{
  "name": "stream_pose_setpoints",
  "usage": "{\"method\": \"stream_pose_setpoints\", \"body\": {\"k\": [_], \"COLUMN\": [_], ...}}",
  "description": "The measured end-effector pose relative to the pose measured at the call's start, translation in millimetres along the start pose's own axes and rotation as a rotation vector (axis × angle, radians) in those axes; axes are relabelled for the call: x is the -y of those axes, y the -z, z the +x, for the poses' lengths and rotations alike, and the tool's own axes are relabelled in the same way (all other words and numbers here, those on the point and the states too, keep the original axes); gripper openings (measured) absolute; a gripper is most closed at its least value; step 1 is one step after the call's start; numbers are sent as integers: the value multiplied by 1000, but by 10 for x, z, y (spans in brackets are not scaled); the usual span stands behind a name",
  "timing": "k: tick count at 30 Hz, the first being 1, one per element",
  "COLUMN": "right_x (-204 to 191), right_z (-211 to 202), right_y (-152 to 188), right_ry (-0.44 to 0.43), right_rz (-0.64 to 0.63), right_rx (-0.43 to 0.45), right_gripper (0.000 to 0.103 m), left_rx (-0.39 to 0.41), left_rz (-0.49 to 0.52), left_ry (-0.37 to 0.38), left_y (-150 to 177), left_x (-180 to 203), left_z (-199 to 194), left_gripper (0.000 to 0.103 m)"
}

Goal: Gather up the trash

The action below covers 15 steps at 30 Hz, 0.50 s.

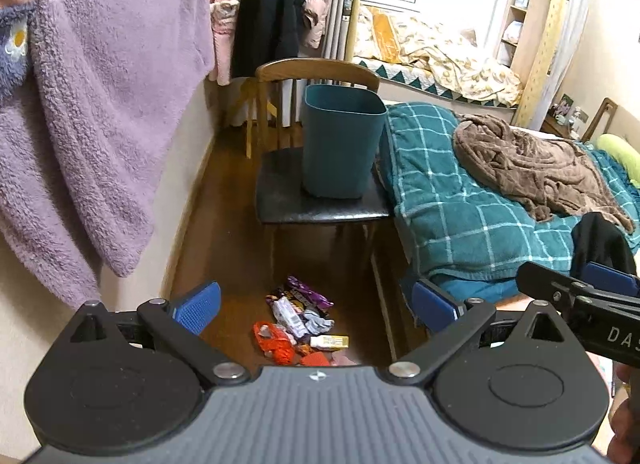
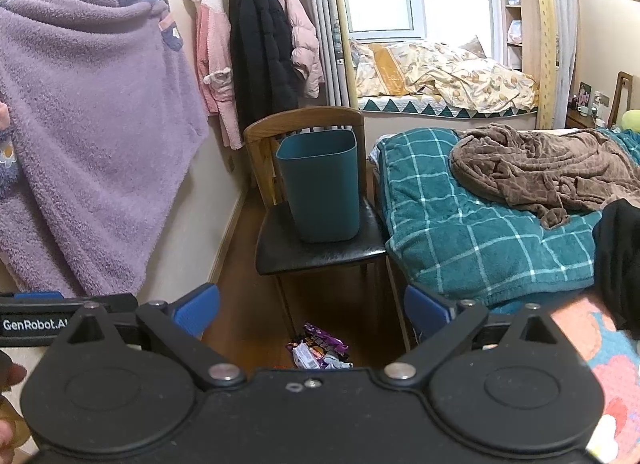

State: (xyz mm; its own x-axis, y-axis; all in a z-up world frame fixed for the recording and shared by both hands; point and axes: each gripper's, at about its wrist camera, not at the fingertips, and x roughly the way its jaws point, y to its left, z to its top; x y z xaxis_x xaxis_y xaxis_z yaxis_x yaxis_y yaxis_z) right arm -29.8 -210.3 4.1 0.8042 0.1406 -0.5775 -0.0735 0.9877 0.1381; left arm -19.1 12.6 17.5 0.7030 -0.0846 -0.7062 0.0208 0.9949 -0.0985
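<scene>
A pile of trash (image 1: pixel 298 326) lies on the wooden floor in front of a chair: purple snack wrappers (image 1: pixel 306 296), a red crumpled bag (image 1: pixel 276 344), a small yellow carton (image 1: pixel 330 341). In the right wrist view only the pile's far part, the purple wrappers (image 2: pixel 320 346), shows. A teal waste bin (image 1: pixel 340 141) (image 2: pixel 322 185) stands upright on the chair's black seat (image 1: pixel 288 199) (image 2: pixel 280 252). My left gripper (image 1: pixel 316 306) hangs open above the pile, nothing between its blue fingers. My right gripper (image 2: pixel 312 310) is open too, held higher and empty.
A bed with a teal checked blanket (image 1: pixel 460 199) and a brown throw (image 1: pixel 536 167) fills the right side. A purple fleece robe (image 1: pixel 88 111) hangs on the left wall, coats (image 2: pixel 260 47) behind. The floor strip between wall and bed is narrow.
</scene>
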Motion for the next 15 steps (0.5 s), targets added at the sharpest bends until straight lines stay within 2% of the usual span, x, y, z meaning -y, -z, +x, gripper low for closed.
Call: {"method": "stream_pose_setpoints", "body": {"k": [6,10,15], "right_x": [-12,-3,29], "right_z": [-1,-12,66], "right_y": [-10,-9,-58], "right_ry": [-4,-11,-26], "right_rz": [0,-5,-9], "right_rx": [4,12,8], "right_gripper": [100,100,100], "left_rx": [21,-18,-27], "left_rz": [-3,2,-41], "left_ry": [16,27,17], "left_y": [-23,-23,-65], "left_x": [-18,16,-14], "left_z": [-23,53,136], "left_gripper": [103,103,103]}}
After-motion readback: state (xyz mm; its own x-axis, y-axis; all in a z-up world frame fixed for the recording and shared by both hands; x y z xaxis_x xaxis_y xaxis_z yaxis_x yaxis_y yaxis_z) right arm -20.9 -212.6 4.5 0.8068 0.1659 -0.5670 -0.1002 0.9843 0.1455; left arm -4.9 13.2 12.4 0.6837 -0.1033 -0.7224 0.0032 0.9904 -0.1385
